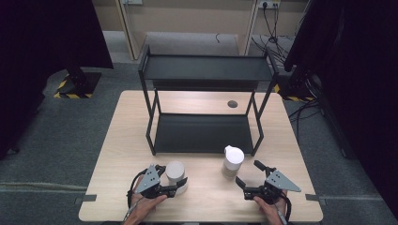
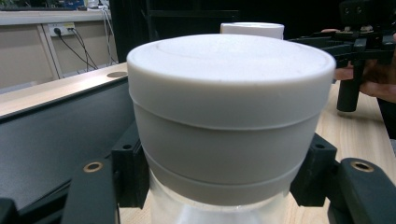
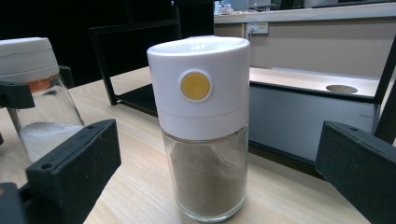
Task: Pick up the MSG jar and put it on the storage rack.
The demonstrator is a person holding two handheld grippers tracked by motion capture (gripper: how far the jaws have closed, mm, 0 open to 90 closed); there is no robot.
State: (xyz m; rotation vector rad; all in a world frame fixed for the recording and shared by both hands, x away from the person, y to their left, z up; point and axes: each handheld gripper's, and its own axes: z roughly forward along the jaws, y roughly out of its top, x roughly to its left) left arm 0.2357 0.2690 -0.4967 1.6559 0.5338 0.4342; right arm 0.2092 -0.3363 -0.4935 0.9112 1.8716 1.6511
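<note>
Left gripper (image 1: pixel 180 183): black body, grey three-cornered plate on top with small dark screw holes; black cable loops from rear; fingers (image 2: pixel 129 168) black, blocky, matte, brass-ringed screw holes behind them; right gripper (image 1: pixel 248 172): same black build, grey plate, long black fingers (image 3: pixel 74 161); thin band at left wrist, possibly strap; forearms bare, no sleeves.

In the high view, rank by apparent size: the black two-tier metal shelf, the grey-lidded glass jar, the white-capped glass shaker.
1. Black two-tier metal shelf, by far the largest.
2 and 3. Grey-lidded glass jar and white-capped glass shaker: they look about alike, so unranked.
</note>
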